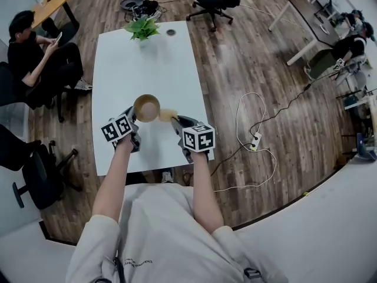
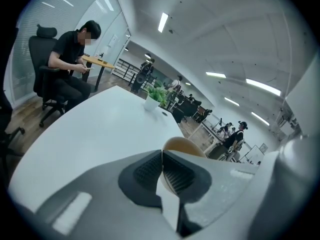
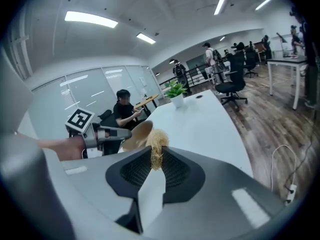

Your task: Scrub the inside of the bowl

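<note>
1. Nearest the head view, two bare forearms reach out from a light grey shirt [image 1: 154, 232], and each hand carries one gripper.
2. The left gripper [image 1: 132, 118] has its jaws pinched together on the near rim of the single tan bowl [image 1: 146, 107]. The bowl wall sits between its pads [image 2: 150, 170], and the rest of the bowl sticks out just past the tips.
3. The right gripper [image 1: 175, 121] has its jaws squeezed on one straw-coloured fibrous scrubber [image 1: 168, 115]. The tuft pokes out ahead of the tips, right at the bowl's rim on this gripper's side.
4. One white table [image 1: 147, 69] lies beneath both grippers; I cannot tell whether the bowl rests on it.
5. One potted plant [image 1: 142, 27] stands far ahead of the grippers, at the table's far end.
6. One seated person [image 1: 35, 58] is well off to the left gripper's outer side.
7. One power strip [image 1: 255, 140] lies on the floor, out to the right gripper's right.
</note>
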Motion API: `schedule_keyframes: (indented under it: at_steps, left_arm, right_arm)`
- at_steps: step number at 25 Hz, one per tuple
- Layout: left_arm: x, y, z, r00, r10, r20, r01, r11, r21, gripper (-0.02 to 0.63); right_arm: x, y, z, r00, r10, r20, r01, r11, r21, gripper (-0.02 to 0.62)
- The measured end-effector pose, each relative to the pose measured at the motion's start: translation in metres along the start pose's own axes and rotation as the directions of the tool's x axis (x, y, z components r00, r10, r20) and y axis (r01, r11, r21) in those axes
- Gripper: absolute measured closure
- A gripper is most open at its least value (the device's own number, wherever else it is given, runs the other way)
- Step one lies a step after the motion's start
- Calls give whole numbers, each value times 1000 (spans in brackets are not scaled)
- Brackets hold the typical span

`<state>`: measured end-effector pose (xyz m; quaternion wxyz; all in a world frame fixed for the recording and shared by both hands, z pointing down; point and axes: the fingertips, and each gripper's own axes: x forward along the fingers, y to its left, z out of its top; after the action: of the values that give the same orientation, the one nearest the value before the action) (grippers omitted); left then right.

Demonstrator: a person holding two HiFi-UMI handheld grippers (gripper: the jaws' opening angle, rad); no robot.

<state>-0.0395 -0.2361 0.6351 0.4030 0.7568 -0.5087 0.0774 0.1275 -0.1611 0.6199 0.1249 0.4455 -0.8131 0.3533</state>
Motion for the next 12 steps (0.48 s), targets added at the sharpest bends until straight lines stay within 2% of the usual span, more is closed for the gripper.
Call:
schedule_keyframes:
  at_steps: [4, 7, 12]
  left_arm:
    - [10, 8, -28, 998, 29, -60, -29, 1000, -3, 595]
    - [16, 17, -48, 995, 43, -87, -47, 998, -46, 595]
    - [29, 12, -75, 992, 48, -120, -57, 996, -73, 594]
  right_arm:
    - [-11, -21, 12, 998, -47, 50, 45, 998, 43, 512]
    - [-10, -20, 5, 998, -59, 25, 59, 998, 12, 512]
    - [-13, -27, -16, 996, -90, -21, 89, 996, -12, 512]
